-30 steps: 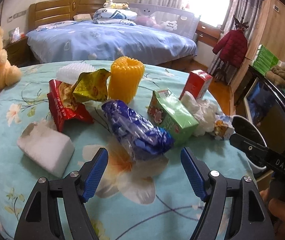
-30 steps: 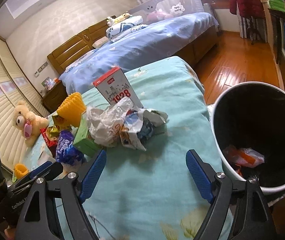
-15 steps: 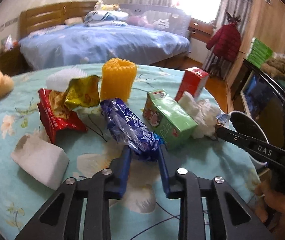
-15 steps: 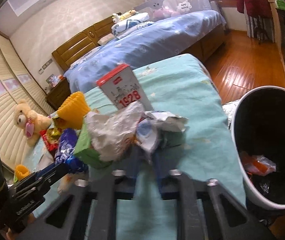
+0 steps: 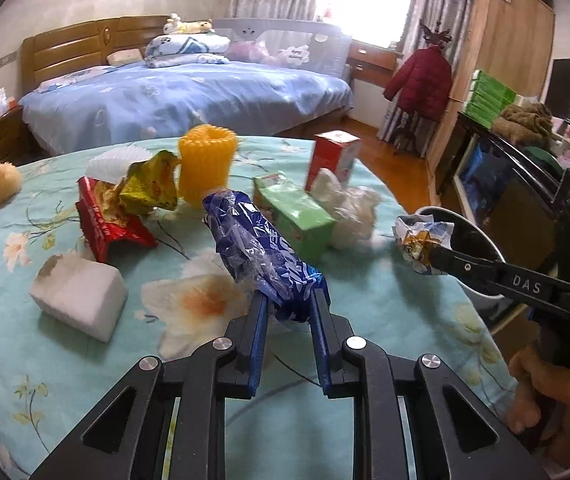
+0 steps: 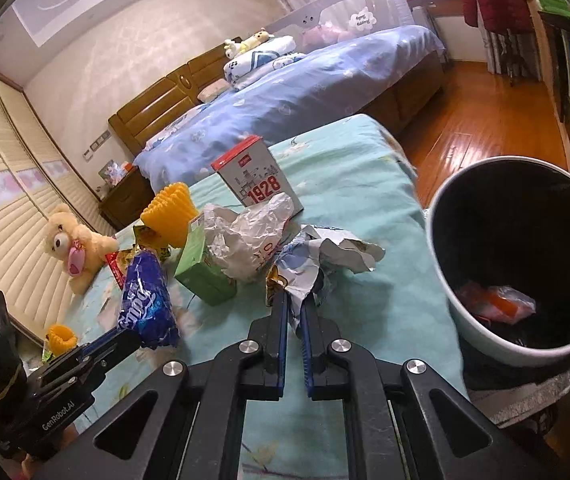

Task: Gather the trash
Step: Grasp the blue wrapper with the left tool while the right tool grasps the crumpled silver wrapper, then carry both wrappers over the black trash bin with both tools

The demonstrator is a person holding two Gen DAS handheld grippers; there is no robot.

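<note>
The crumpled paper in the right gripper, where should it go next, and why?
Probably a short swing to the right, over the bin, then let go. The right gripper is shut on the crumpled paper, already lifted off the table, and the bin stands open just beside it with trash inside. The left gripper holds the blue wrapper, which could follow.

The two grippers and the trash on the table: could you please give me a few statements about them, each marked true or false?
1. The left gripper is shut on the blue wrapper. True.
2. The right gripper is open and holds nothing. False: it is shut on the crumpled paper wrapper.
3. The trash bin is on the table. False: it stands beside the table's edge.
4. The green carton lies on the table. True.
</note>
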